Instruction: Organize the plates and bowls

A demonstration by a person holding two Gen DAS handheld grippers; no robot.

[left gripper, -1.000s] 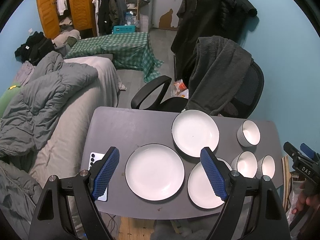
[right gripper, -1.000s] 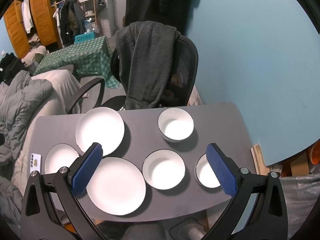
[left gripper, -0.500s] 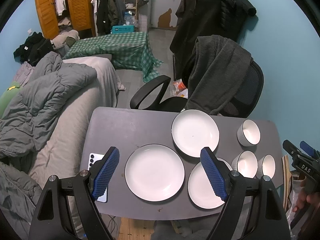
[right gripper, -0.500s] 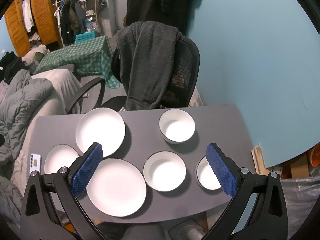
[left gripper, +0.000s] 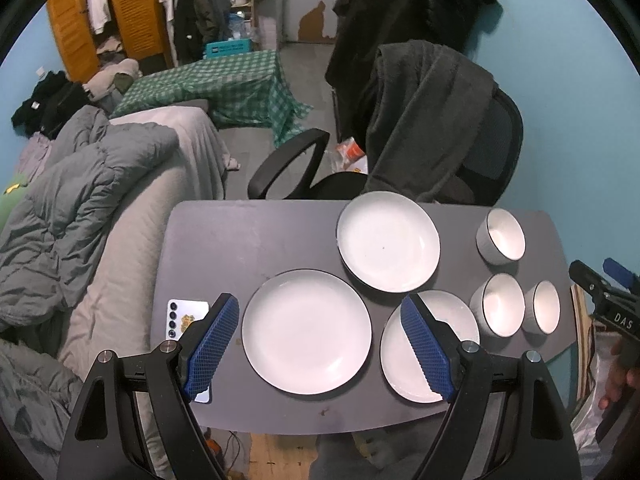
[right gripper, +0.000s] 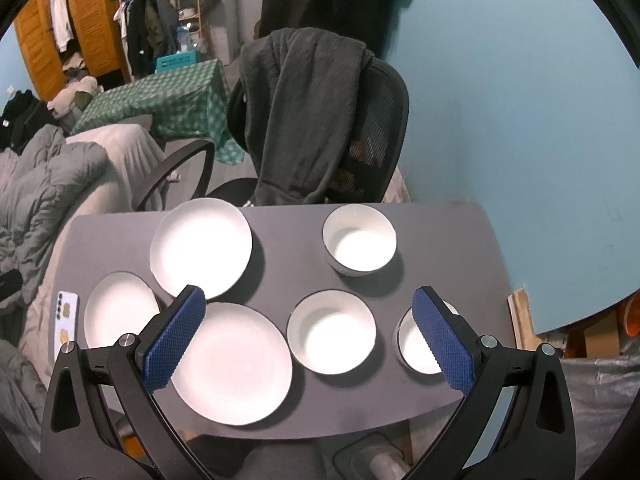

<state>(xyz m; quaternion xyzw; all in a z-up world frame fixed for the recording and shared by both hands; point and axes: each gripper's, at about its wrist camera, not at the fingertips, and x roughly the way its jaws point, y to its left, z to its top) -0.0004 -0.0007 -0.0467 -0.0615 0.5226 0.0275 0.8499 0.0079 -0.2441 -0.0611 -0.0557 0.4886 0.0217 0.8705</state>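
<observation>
Three white plates lie on the grey table [left gripper: 248, 240]: a near-left plate [left gripper: 306, 332], a far plate [left gripper: 388, 242] and a near-right plate [left gripper: 460, 320]. Three white bowls stand to the right: a far bowl [left gripper: 502, 236], a middle bowl [left gripper: 502, 304] and a small bowl [left gripper: 545, 306]. My left gripper [left gripper: 320, 348] is open and empty, high above the near-left plate. My right gripper [right gripper: 308, 340] is open and empty above the middle bowl [right gripper: 332, 338]; the far bowl [right gripper: 360, 240], the small bowl [right gripper: 420, 354] and the plates [right gripper: 232, 360] show below it.
A white phone [left gripper: 186, 320] lies at the table's near-left corner. A black office chair [left gripper: 472, 140] draped with a dark garment stands behind the table. A bed with grey quilts [left gripper: 80, 208] is to the left. A blue wall [right gripper: 520, 100] is on the right.
Both grippers have drifted slightly; the table and dishes sit a touch lower in the right wrist view. Nothing on the table has moved.
</observation>
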